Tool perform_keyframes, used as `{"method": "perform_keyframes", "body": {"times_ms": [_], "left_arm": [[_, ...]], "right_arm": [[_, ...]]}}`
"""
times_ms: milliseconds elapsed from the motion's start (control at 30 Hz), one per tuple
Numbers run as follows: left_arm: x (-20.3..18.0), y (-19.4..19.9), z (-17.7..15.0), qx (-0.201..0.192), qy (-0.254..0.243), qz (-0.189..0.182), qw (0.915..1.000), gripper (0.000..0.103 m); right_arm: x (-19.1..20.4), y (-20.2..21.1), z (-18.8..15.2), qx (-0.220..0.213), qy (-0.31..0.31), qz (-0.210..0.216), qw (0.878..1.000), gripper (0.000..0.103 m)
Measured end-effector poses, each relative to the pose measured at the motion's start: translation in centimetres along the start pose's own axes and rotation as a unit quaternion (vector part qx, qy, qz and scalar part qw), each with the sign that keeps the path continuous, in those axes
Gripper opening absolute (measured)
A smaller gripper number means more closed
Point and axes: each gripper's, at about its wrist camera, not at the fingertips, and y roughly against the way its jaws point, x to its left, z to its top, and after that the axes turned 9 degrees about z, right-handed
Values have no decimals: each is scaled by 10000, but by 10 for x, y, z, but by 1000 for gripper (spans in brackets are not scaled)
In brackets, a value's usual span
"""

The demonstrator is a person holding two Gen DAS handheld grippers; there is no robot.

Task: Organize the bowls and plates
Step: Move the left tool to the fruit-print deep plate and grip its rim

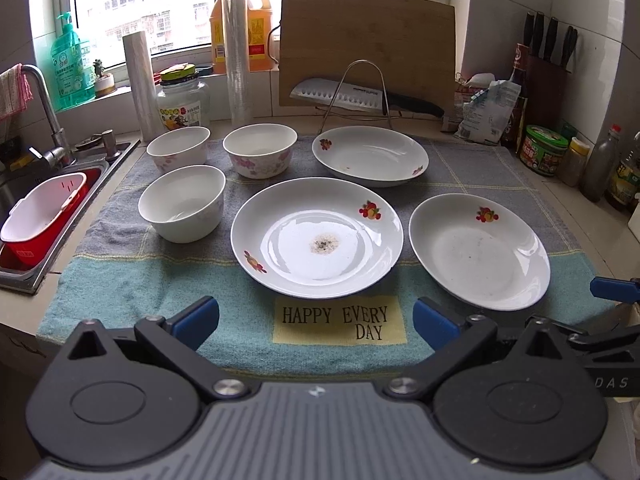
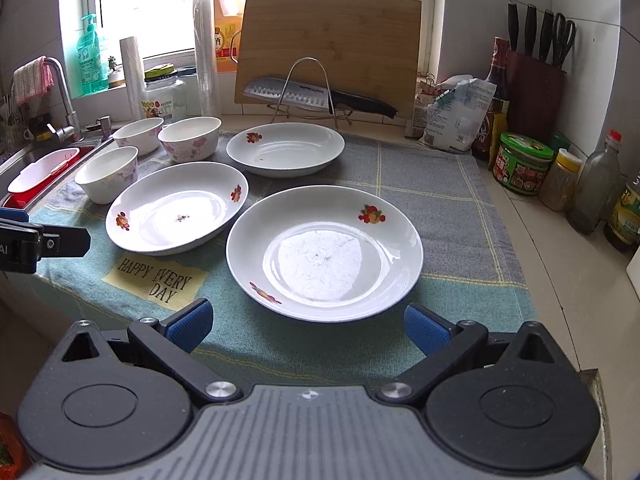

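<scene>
Left claw: held with its blue pads wide apart and empty, low over the near edge of the towel, facing the middle plate.
Right claw: likewise spread and empty, hovering just short of the right plate; nothing was touched by either claw.
Worktop: covered by a grey and teal towel on which all the crockery was laid out singly.
Plates: three were seen, the middle plate nearest the left claw, the right plate nearest the right claw, the far plate behind them; none was stacked.
Bowls: three stood in a cluster at the left, the near bowl, the far-left bowl and the flowered bowl, close together but apart from the plates.
Step in hand: judged to be the very start, with an approach to a first plate being made.
Next move: a rim grasp would be called for, one finger slid under the plate's shallow edge, which looked glossy and likely slippery.
</scene>
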Motion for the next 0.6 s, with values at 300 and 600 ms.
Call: {"method": "perform_keyframes", "body": {"times_ms": [300,600], "left_arm": [[-3,-24,0,209,-106,-272,9994,102],[-15,-48,13,367,-467,-515,9969,102]], "right_arm": [[-21,-49,-18,477,-191,-158,9986,103],[-24,-76,-20,450,-97,-176,9988,103]]}}
